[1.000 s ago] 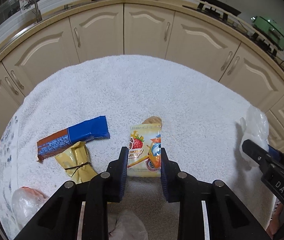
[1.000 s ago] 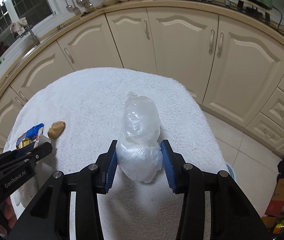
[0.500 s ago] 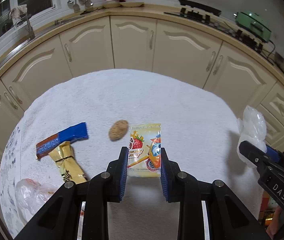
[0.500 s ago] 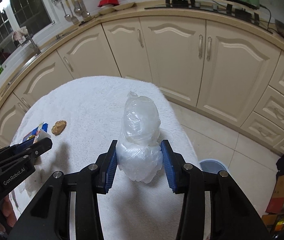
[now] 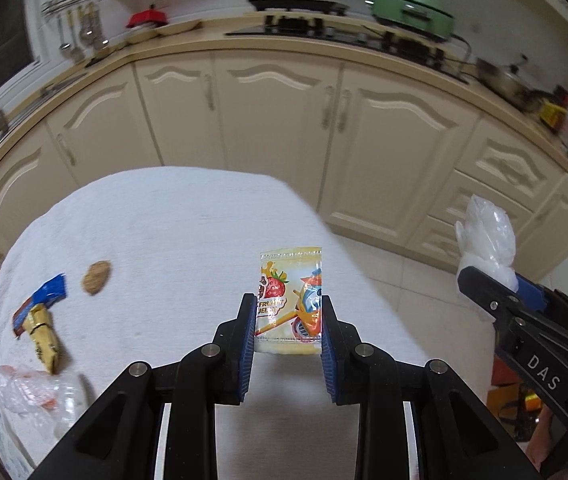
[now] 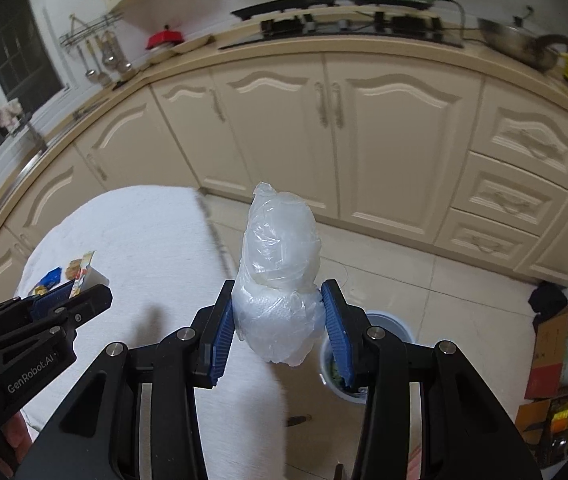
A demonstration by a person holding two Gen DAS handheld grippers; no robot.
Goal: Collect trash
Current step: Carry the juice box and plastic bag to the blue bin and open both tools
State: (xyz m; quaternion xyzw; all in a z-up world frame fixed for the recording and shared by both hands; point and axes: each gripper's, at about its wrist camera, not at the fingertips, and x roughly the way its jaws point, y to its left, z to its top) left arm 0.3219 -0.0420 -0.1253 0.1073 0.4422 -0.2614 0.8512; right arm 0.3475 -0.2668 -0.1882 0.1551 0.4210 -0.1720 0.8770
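Cream kitchen cabinets point(image 5: 275, 120) curve across the upper half of both views, with pale tiled floor point(image 6: 424, 280) open below them at the right. Lower left of each frame is a table under a white towel point(image 5: 171, 240); its right edge runs diagonally down past the centre of the left wrist view, with bare floor beyond. On the towel at the left lie a blue wrapper point(image 5: 41, 300), a gold wrapper point(image 5: 45, 338), a round biscuit point(image 5: 97, 277) and a crumpled clear bag point(image 5: 31, 398), well apart from the edge. The left gripper point(image 5: 287, 324) has its fingers clamped on a fruit jelly packet point(image 5: 290, 296), held above the towel near that edge. The right gripper point(image 6: 279, 320) has its fingers pressed on a bundled clear plastic bag point(image 6: 279, 280), held beyond the table over the floor. Just under it, at lower centre right of the right wrist view, a white bin point(image 6: 388, 320) stands on the tiles, mostly hidden by the gripper; something greenish shows inside.
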